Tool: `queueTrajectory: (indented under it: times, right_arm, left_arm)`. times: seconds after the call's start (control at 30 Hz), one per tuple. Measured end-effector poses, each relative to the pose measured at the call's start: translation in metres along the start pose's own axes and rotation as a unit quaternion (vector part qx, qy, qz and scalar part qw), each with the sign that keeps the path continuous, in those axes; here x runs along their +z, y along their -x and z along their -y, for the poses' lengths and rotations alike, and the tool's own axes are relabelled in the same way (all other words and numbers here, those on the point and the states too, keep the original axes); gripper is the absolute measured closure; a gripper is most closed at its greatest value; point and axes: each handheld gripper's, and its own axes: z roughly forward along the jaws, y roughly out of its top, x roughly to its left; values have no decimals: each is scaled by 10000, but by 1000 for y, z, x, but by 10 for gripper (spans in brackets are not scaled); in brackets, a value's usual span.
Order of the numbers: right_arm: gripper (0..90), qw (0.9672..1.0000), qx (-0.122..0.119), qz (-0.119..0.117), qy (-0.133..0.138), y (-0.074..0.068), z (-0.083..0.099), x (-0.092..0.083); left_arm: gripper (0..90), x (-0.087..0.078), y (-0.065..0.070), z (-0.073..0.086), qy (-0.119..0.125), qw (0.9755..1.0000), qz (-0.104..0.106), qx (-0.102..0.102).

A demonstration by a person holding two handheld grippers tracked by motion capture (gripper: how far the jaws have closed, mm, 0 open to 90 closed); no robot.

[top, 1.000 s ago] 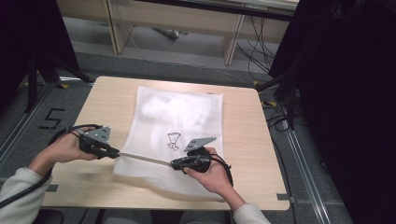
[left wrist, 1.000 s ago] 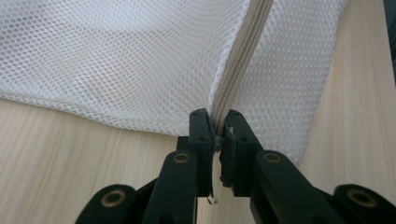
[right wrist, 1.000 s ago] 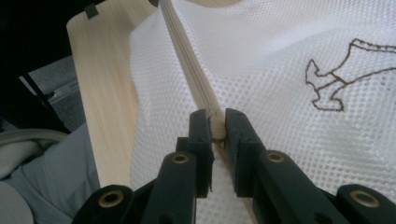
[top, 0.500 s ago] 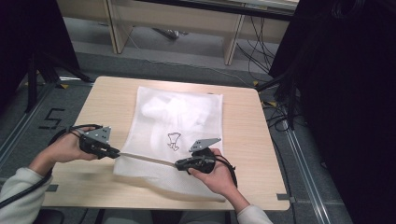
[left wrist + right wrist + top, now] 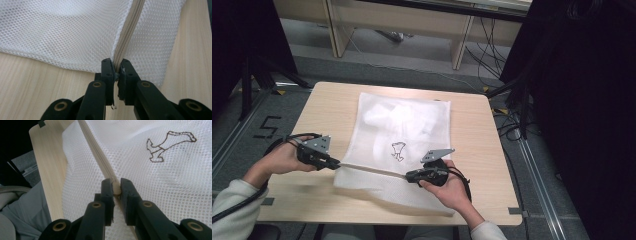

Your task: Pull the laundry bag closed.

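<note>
A white mesh bag (image 5: 404, 120) with a small brown stitched figure (image 5: 398, 150) lies flat on the wooden table (image 5: 472, 150). Its cream zipper (image 5: 372, 169) runs taut along the near side between the two grippers. My left gripper (image 5: 334, 163) is shut on the zipper's left end at the bag's corner; in the left gripper view the jaws pinch the zipper tape (image 5: 127, 32) where the mesh (image 5: 62, 30) meets. My right gripper (image 5: 408, 176) is shut on the zipper farther right; in the right gripper view a cream piece sits between the pads (image 5: 115, 186), with the zipper (image 5: 96, 150) running away.
Bare tabletop lies to the left and right of the bag. The table's front edge (image 5: 377, 216) is close under both hands. Cables trail from both grippers. A shelf unit (image 5: 412, 20) and floor cables stand beyond the table.
My right gripper has slid a little to the right along the zipper. The left gripper has kept still.
</note>
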Motion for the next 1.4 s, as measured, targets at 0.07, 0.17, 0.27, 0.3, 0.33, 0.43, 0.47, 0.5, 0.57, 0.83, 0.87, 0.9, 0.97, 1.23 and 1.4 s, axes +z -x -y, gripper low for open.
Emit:
queueTrajectory:
  times: [0.07, 0.17, 0.27, 0.3, 0.33, 0.43, 0.47, 0.5, 0.57, 0.83, 0.87, 0.9, 0.97, 1.23, 1.4]
  right_arm:
    - [823, 10000, 40, -24, 16, -1, 1, 1]
    - [823, 10000, -35, -39, 12, 0, 0, 1]
    - [823, 10000, -22, 25, 63, 1, 1, -1]
    - [823, 10000, -22, 25, 63, 1, 1, -1]
    - [823, 10000, 29, -3, 62, 0, 2, -1]
    - [823, 10000, 39, -7, 36, 1, 4, -3]
    - [823, 10000, 16, 27, -21, 3, 4, -4]
    - [823, 10000, 15, 29, -35, 3, 4, -5]
    - [823, 10000, 20, 55, 46, 4, 6, -6]
    - [823, 9999, 93, 121, -23, 8, 10, -15]
    - [823, 9999, 136, 103, -7, 8, 11, -15]
    - [823, 9999, 141, 88, 16, 8, 11, -15]
    - [823, 9998, 175, 116, -15, 8, 12, -17]
    - [823, 9995, 230, 200, 33, 13, 18, -24]
    - [823, 9994, 262, 227, 80, 17, 21, -29]
  left_arm:
    - [824, 0, 0, 0, 7, 10000, 2, -6]
    - [824, 0, 1, 0, 14, 9999, 12, -102]
    - [824, 0, 1, 1, 35, 9999, -1, -102]
    - [824, 0, 1, 1, 35, 9999, -1, -102]
    - [824, 0, 1, 1, 34, 9999, 5, -106]
    - [824, 0, 1, 1, 36, 9999, -7, -113]
    - [824, 0, 1, 1, 27, 9999, -14, -117]
    - [824, 0, 1, 1, 27, 9999, -19, -121]
    - [824, 0, 0, 2, 23, 9999, -13, -123]
    - [824, 0, 0, 1, 12, 9999, 18, -132]
    - [824, 0, 0, 1, 12, 9999, 18, -132]
    - [824, 0, 0, 2, 12, 9999, -38, -123]
    - [824, 0, -1, 2, 18, 10000, -43, -67]
    - [824, 0, 0, 2, 21, 9999, -38, -143]
    - [824, 0, -1, 2, 18, 9999, -38, -144]
